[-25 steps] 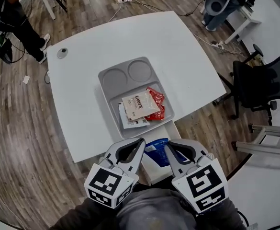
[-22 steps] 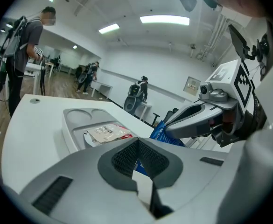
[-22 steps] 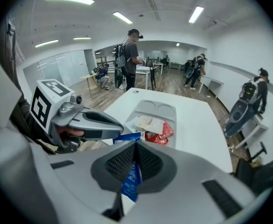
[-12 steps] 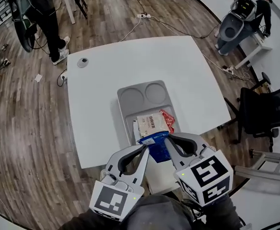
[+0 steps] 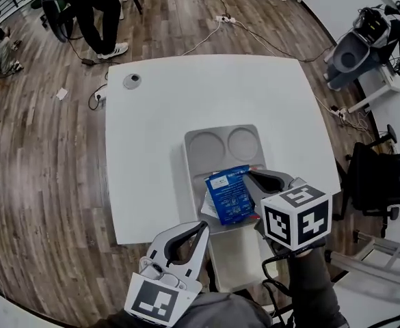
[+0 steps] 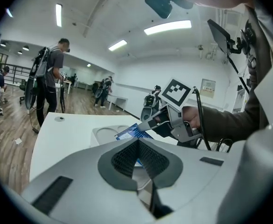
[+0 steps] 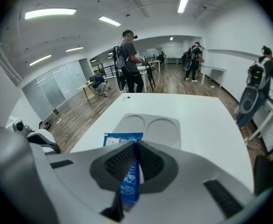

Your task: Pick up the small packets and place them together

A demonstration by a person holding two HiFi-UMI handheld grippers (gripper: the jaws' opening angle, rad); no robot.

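Note:
My right gripper (image 5: 249,182) is shut on a blue packet (image 5: 228,193), which hangs over the near part of the grey tray (image 5: 210,139) on the white table (image 5: 158,149). In the right gripper view the blue packet (image 7: 122,139) stands on edge between the pads of that gripper (image 7: 135,146), with the tray (image 7: 173,122) beyond. A white packet's edge (image 5: 206,209) shows under the blue one; whatever else lies in the tray is hidden. My left gripper (image 5: 201,225) is off the table's near edge, shut and empty. The left gripper view (image 6: 138,143) shows the blue packet (image 6: 129,132) ahead.
The tray's two round wells at the far end hold nothing. A small round grey object (image 5: 132,80) lies near the table's far left corner. A white seat (image 5: 237,258) stands below the near edge. People stand beyond the table, and an office chair (image 5: 384,183) is at the right.
My right gripper has carried the blue packet from the table's near edge forward to above the tray. The left gripper has stayed behind near the table's edge.

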